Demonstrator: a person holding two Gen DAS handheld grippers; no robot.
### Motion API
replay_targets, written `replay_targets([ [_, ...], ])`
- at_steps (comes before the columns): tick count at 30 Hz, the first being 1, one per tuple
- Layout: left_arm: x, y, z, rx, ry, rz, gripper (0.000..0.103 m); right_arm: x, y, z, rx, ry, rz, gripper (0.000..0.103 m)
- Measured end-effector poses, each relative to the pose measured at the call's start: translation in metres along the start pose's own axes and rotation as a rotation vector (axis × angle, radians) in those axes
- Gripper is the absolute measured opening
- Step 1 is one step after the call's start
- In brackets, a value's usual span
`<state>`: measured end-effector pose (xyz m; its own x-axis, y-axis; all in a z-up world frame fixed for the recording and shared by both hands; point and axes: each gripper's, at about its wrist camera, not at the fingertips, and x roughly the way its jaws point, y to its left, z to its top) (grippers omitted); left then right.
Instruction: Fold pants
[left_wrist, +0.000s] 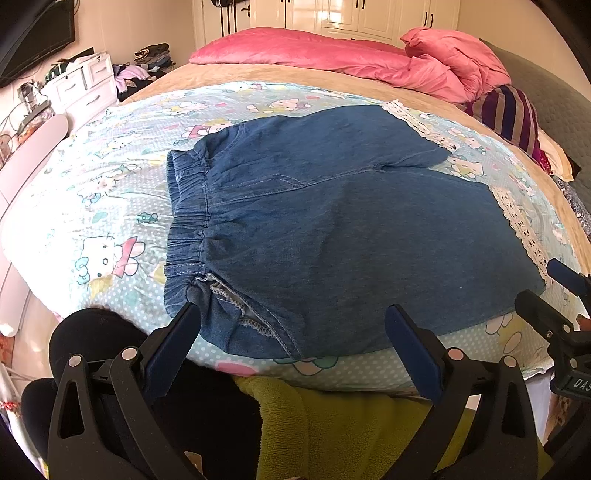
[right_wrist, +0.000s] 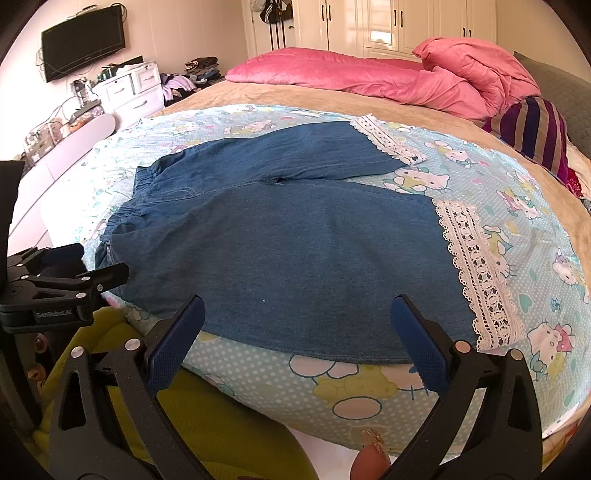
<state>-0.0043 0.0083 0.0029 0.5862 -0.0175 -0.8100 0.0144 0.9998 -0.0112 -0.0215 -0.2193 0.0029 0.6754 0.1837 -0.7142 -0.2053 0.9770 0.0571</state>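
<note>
Now both hand-held grippers, left (left_wrist: 291, 325) and right (right_wrist: 297, 317), are spread at the lower frame over flat pants (right_wrist: 288, 243).

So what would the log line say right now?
stage: pre-fold | denim pants: flat on bed | left gripper: open | right gripper: open

Left tongs (left_wrist: 291, 325) & right tongs (right_wrist: 297, 317) both spread wide.

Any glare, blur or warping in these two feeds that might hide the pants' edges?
Left wrist view: the blue denim pants are sharp and evenly lit; fisheye bulges the cartoon-print sheet, whose left edge is washed out. Right wrist view: the white lace hem is crisp; glare only on the glossy cream wardrobe doors.
</note>
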Motion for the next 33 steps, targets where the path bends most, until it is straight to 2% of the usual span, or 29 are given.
replay_targets([
  [8,0.003,0.011,0.008,-0.034,-0.009,0.014,0.099,0.005,-0.004,0.012,0.006,-0.005,0.023,0.095],
  [12,0.007,0.026,0.019,-0.064,-0.021,0.035,0.099,0.009,-0.005,0.031,-0.017,-0.025,0.023,0.095],
  [16,0.017,0.049,0.038,-0.11,-0.022,0.066,0.099,0.019,-0.002,0.058,-0.055,-0.033,0.058,0.095],
  [23,0.047,0.094,0.076,-0.171,0.004,0.103,0.099,0.069,0.014,0.106,-0.169,-0.01,0.069,0.095],
  [28,0.079,0.125,0.101,-0.225,0.044,0.112,0.099,0.108,0.032,0.141,-0.245,0.019,0.181,0.095],
  [33,0.109,0.147,0.124,-0.252,0.062,0.131,0.099,0.146,0.061,0.17,-0.385,0.01,0.169,0.095],
])
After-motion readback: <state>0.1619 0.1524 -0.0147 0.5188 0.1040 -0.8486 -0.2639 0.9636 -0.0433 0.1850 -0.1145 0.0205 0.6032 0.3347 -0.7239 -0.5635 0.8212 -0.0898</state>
